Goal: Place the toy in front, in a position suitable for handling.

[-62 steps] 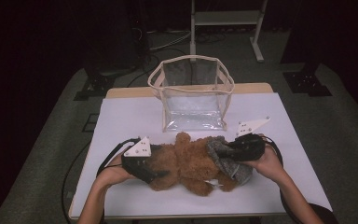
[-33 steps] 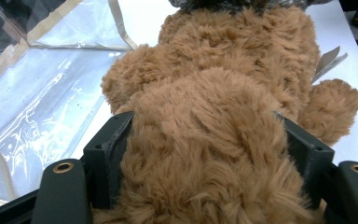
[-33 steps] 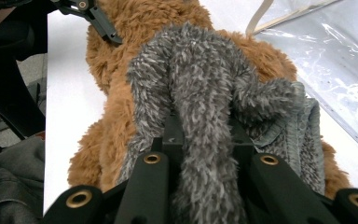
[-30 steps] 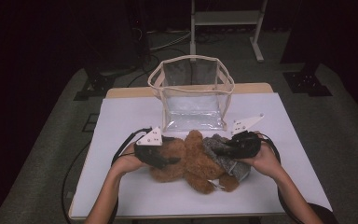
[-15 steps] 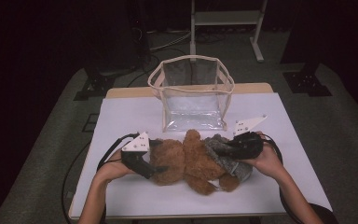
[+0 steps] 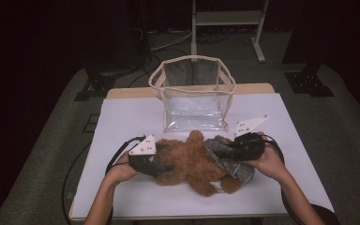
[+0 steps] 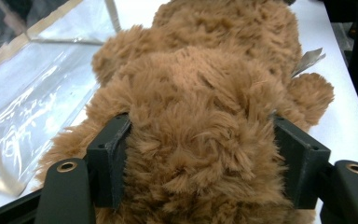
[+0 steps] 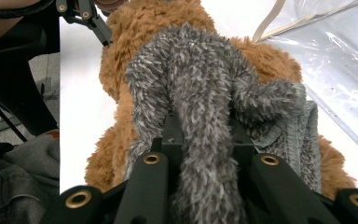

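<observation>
A white tabletop is seen from the high view, with a strip of pale wood left bare along its far edge. A clear plastic bag with cream trim is stood upright and open on the far middle of the tabletop. Just in front of the bag, a brown teddy bear is laid on the white surface, its length running across from left to right. A grey fuzzy garment is wrapped over the bear's right-hand part and appears to rest partly on the tabletop. The bear's far edge is placed close to the bag's base; whether they touch cannot be told. The tabletop is set on a grey floor.
</observation>
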A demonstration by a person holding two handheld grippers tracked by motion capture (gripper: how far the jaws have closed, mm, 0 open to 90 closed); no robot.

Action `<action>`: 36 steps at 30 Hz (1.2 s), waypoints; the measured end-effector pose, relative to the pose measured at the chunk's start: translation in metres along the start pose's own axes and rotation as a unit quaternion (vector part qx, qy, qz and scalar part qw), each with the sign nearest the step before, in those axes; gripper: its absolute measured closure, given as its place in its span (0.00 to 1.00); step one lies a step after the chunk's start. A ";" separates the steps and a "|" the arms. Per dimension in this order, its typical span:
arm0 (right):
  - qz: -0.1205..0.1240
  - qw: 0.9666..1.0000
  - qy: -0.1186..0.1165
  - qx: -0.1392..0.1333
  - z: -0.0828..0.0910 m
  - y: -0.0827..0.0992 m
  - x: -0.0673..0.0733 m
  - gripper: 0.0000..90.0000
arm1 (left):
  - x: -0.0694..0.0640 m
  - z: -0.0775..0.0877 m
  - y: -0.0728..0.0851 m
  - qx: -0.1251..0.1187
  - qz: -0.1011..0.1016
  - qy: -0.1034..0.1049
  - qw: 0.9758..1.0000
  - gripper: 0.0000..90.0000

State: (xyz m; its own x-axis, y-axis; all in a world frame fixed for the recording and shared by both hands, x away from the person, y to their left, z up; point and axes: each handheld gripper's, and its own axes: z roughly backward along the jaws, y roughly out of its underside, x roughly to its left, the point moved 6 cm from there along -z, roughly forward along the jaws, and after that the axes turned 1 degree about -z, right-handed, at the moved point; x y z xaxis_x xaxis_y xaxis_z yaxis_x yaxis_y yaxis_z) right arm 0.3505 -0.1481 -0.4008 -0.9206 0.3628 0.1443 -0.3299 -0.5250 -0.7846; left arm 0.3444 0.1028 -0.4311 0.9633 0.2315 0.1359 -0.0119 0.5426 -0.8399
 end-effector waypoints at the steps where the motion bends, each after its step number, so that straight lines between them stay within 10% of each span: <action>1: 0.001 1.000 0.001 0.000 0.001 -0.001 0.000 0.82 | -0.002 -0.002 -0.002 0.001 -0.006 0.001 1.000 0.34; 12: 0.054 0.998 0.009 0.010 -0.026 -0.029 0.017 0.81 | -0.001 -0.003 -0.003 0.000 0.001 0.001 1.000 0.31; 23: -0.022 0.998 0.041 -0.035 0.029 0.008 -0.021 0.81 | 0.006 0.015 0.004 0.025 0.007 -0.006 1.000 0.26; 36: -0.050 0.999 0.007 0.004 0.025 0.056 -0.007 0.81 | 0.014 0.020 0.012 0.027 0.033 -0.008 0.999 0.22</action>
State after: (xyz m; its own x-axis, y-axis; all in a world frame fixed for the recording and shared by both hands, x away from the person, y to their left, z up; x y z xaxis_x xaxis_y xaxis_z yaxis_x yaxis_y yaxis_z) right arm 0.3327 -0.1995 -0.4307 -0.8799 0.4247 0.2130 -0.4217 -0.4915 -0.7620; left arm 0.3524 0.1286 -0.4285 0.9556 0.2807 0.0895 -0.0904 0.5684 -0.8177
